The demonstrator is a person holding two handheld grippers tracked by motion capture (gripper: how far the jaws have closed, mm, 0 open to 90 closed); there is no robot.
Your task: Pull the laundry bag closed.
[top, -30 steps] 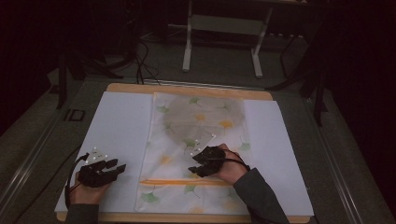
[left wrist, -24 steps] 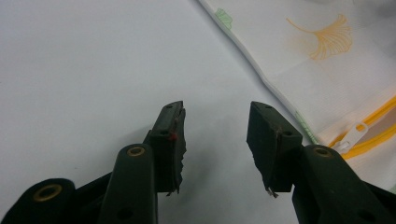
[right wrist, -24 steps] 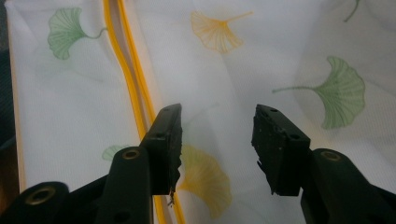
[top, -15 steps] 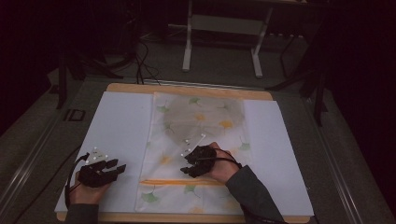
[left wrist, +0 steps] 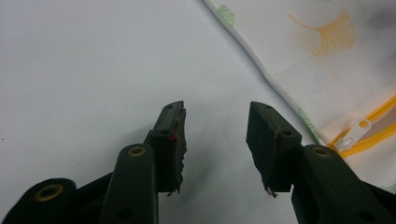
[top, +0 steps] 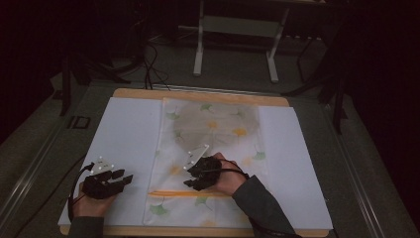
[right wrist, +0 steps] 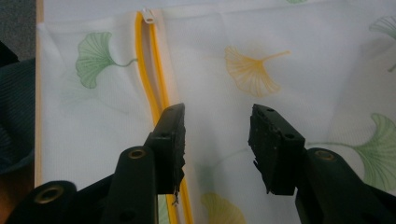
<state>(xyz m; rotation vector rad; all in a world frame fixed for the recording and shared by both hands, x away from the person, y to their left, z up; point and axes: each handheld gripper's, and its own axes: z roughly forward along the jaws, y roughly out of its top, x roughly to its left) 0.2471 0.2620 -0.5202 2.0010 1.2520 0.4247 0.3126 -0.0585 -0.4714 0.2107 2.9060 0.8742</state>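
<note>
Both grippers gape, gripping nothing: left gripper (top: 130,177) lower left on white sheet (top: 124,139); right gripper (top: 190,177) over leaf-print bag (top: 213,124), orange zipper (right wrist: 152,93) partly hidden.

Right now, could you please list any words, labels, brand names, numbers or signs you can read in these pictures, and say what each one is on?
No readable text.
The mesh bag carries printed ginkgo leaves, no lettering.
Its white zipper pull bears no mark I can make out.
The white sheet is blank.
The left gripper and right gripper show screws and brass eyelets, no label.
A small dark object left of the sheet is too small to read.
</note>
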